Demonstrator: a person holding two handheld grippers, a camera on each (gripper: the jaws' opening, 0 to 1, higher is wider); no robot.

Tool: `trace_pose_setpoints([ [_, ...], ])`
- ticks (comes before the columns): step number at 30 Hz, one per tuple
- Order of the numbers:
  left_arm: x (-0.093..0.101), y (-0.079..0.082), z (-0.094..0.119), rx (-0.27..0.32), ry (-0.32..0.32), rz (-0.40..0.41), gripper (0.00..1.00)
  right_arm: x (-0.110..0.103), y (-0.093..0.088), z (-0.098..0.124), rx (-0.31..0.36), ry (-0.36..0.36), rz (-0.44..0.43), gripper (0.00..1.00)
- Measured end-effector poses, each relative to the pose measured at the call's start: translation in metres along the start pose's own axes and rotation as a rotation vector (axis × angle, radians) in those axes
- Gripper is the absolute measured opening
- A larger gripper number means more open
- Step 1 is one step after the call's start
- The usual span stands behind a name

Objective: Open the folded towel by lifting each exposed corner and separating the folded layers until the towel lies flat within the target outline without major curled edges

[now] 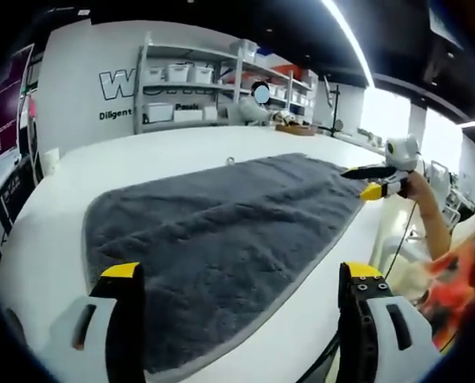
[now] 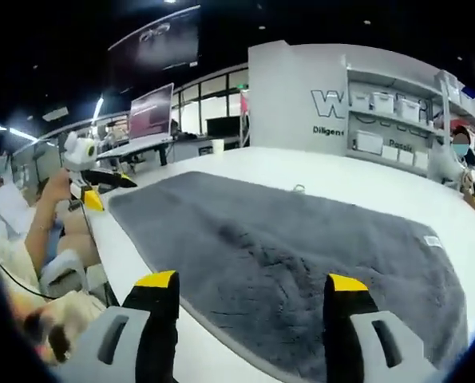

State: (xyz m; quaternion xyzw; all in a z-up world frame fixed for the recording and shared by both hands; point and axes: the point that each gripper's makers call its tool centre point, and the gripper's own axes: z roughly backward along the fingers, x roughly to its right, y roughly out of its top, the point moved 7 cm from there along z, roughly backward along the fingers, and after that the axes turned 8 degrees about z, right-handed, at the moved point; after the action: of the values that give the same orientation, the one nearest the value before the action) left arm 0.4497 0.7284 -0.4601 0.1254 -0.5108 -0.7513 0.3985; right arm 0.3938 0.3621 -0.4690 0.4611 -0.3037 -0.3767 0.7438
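The towel (image 1: 221, 239) lay spread grey and flat on the white table (image 1: 61, 199), and in both views I could find no folded layer left on it. I saw no target outline, so I could not judge whether the towel sat inside one.

My main worry was the near edge. It ran close along the table's near side, and I judged that any careless tug toward me could drag the hem off the table or curl it. A second risk was bunching: if one gripper pulled while the other hung free, the pile could ridge up across the middle, where the right gripper view already showed a faint darker crease. The small label at the towel's far right edge in the right gripper view could also flip if that side was lifted.

The left gripper (image 1: 241, 275) hovered low over the towel's left end with its jaws spread wide and nothing between them. In the right gripper view it showed at the far left, by the towel's corner, with the person's hand (image 2: 49, 199) behind it. The right gripper (image 2: 249, 283) hung over the right end, its jaws also wide apart and empty, looking along the towel toward the shelves (image 2: 397, 120)
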Motion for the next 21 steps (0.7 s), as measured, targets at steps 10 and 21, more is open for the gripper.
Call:
trace_pose_setpoints([
  [10, 0.003, -0.002, -0.007, -0.001, -0.003, 0.0, 0.91, -0.043, 0.011, -0.028, 0.054, 0.147, 0.104, 0.34],
  [21, 0.031, -0.008, -0.031, 0.0, -0.119, -0.03, 0.59, -0.077, 0.001, -0.049, 0.012, 0.244, 0.162, 0.22],
])
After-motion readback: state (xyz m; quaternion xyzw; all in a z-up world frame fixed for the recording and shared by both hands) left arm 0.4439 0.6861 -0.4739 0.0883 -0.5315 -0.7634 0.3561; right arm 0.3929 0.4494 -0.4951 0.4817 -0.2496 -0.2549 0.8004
